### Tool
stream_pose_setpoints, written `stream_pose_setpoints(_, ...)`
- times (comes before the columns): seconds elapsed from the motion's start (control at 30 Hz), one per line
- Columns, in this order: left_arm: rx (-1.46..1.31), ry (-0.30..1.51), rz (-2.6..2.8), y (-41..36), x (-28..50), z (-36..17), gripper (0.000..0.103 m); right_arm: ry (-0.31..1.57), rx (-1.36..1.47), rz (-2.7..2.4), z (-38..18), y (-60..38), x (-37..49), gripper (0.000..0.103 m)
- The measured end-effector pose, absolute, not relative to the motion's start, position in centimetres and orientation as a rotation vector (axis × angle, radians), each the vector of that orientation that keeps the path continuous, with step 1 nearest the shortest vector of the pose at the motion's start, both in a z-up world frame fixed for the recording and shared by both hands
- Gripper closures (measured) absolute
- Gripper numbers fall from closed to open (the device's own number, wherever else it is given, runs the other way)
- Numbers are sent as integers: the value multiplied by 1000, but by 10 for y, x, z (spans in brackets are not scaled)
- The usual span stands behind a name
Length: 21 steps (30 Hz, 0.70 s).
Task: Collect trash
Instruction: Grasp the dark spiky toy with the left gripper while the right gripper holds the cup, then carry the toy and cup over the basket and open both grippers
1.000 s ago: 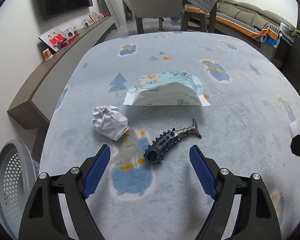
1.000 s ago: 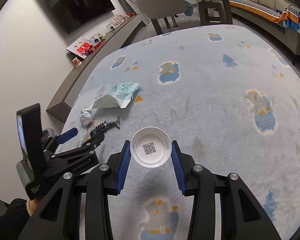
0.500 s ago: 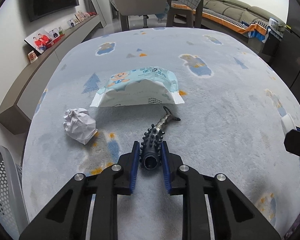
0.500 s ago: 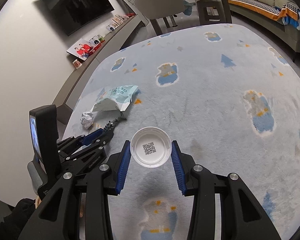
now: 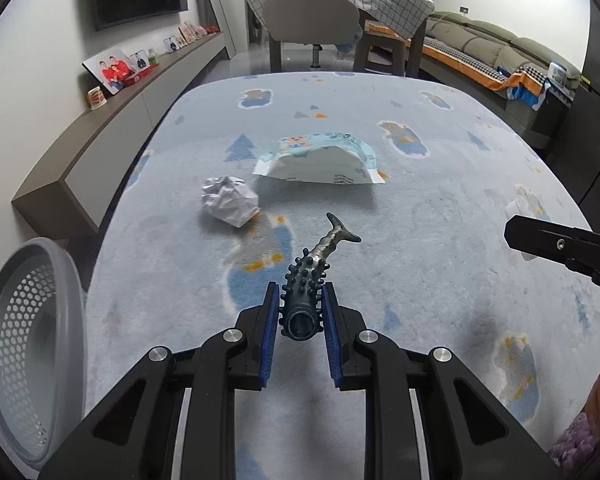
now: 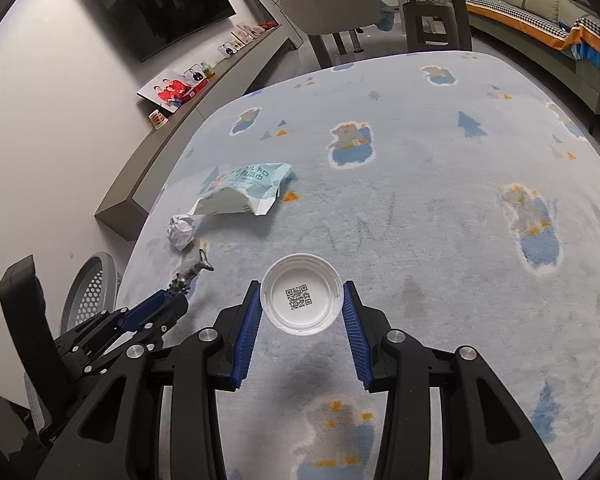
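Pickup step. Left gripper (image 5: 300, 310) clamped on spiky fish toy (image 5: 308, 292), lifted beside perforated bin (image 5: 32, 344). Right gripper (image 6: 302, 304) clamped on white cap (image 6: 300, 294). Next, likely: carry both over bin, release.

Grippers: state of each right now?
Left gripper: shut on the spiky toy.
Right gripper: shut on the white cap.
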<state>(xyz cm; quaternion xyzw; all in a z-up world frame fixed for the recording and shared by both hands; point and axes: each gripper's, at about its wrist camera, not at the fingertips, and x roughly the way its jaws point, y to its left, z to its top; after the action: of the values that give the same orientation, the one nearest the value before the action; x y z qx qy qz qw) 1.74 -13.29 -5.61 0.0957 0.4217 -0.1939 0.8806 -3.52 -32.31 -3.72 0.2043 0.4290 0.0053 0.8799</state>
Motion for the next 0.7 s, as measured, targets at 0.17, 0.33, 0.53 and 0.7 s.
stream_pose_setpoints(0.17, 174, 835, -347, -91, 8, -34, 82, 902, 398, 50, -31, -292, -26, 64)
stream_pose_setpoints(0.33, 143, 803, -273, -41, 4, -12, 82, 907, 364, 106, -23, -252, -14, 64)
stream_pose_setpoints(0.53, 101, 773, -180, 20, 1, 4, 82, 901, 282, 192, -6, -192, 3, 64)
stream_pose_setpoints(0.7, 65, 764, -101, 64, 0, 11, 82, 902, 233, 280, 6, -138, 18, 64)
